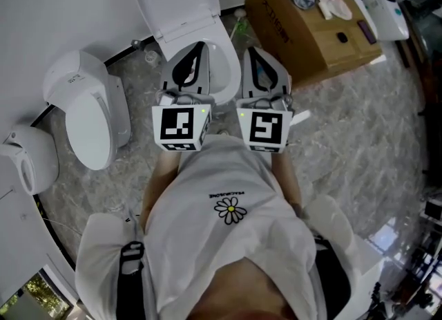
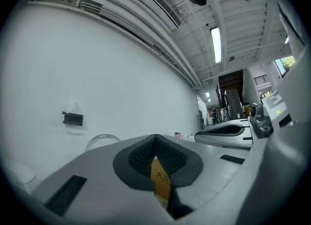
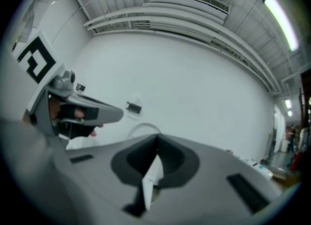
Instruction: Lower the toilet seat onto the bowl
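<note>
The white toilet stands ahead of me in the head view. Its seat and lid [image 1: 178, 2] are raised and lean back toward the wall, above the open bowl [image 1: 225, 70]. My left gripper [image 1: 195, 52] and right gripper [image 1: 254, 54] are side by side over the bowl's front, near my chest, both shut and empty. In the left gripper view the jaws [image 2: 156, 139] meet, with the raised seat's curved top [image 2: 101, 139] beyond them. In the right gripper view the jaws [image 3: 156, 140] are also closed, and the seat's arc [image 3: 142, 128] shows above them. Neither gripper touches the seat.
A second white toilet [image 1: 88, 113] with its lid down stands to the left, and another white fixture [image 1: 26, 161] sits further left. A cardboard box [image 1: 307, 25] holding cloth and small items is at the right rear. The floor is grey marbled tile.
</note>
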